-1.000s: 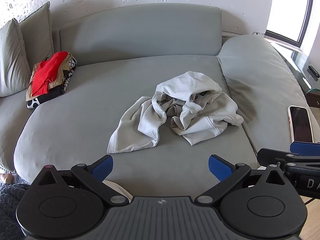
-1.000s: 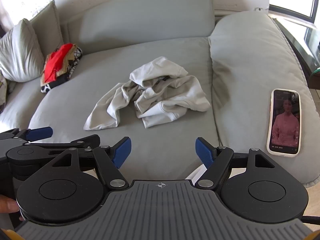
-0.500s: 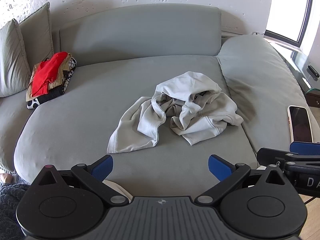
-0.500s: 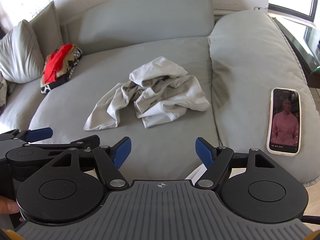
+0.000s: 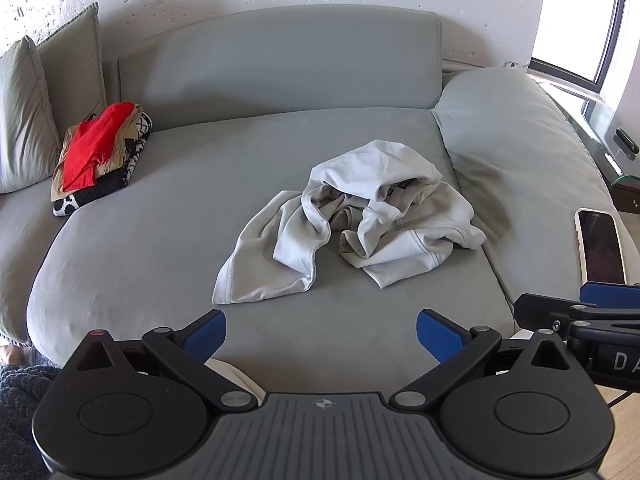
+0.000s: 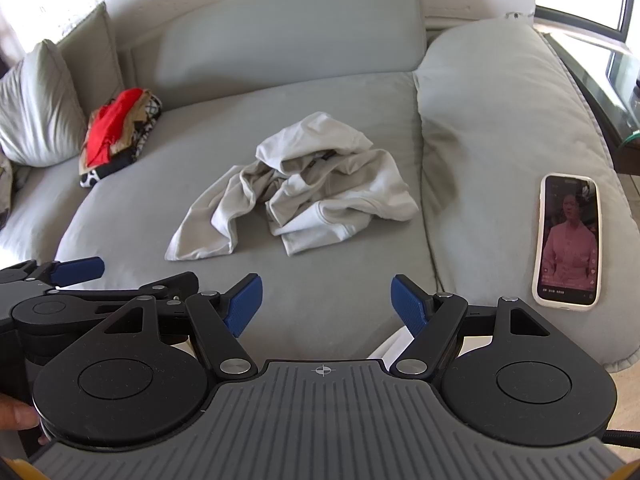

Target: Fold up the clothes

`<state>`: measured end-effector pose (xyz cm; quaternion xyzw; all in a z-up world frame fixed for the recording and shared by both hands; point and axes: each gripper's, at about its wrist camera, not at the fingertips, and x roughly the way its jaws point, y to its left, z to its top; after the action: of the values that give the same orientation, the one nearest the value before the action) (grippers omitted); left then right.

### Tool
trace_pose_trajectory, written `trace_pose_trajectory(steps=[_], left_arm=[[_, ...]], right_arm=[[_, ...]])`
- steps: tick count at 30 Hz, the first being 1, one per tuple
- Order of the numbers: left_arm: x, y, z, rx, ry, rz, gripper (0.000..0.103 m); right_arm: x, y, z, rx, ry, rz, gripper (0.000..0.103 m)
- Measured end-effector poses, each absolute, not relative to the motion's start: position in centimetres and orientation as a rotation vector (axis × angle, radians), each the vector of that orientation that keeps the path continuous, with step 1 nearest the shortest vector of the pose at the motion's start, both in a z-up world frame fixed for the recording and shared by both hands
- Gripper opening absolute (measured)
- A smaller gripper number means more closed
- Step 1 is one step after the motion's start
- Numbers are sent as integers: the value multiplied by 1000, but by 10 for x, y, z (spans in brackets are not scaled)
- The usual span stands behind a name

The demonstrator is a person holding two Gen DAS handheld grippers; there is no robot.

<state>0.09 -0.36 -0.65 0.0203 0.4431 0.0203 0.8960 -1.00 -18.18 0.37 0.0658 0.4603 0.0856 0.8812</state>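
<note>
Hovering short of the sofa [image 5: 160, 248], the left tool [image 5: 320, 330] and right tool [image 6: 326, 300] both gaped empty; the pale garment [image 5: 352, 216] lay crumpled at twelve o'clock, untouched; a folded pile [image 5: 96, 156] at ten o'clock suggested earlier pieces done, this one left.

Home living room (grey sofa [image 5: 280, 80], cushions [image 5: 24, 112])

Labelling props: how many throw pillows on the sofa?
2, both at the sofa's far left end: front pillow, second pillow standing behind it against the wall. Others may sit out of frame.
</note>
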Motion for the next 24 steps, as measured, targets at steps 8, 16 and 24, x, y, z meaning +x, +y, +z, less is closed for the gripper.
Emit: trace_pose_trajectory(steps=[8, 16, 24], left_arm=[[7, 18, -17, -35, 947, 88, 102], [13, 50, -25, -141, 980, 217, 102], [11, 57, -34, -180, 994, 199, 98]], right_arm=[[-5, -190, -3, 156, 958, 161, 83], [10, -181, -16, 156, 986, 187, 84], [37, -170, -25, 128, 1001, 208, 84]])
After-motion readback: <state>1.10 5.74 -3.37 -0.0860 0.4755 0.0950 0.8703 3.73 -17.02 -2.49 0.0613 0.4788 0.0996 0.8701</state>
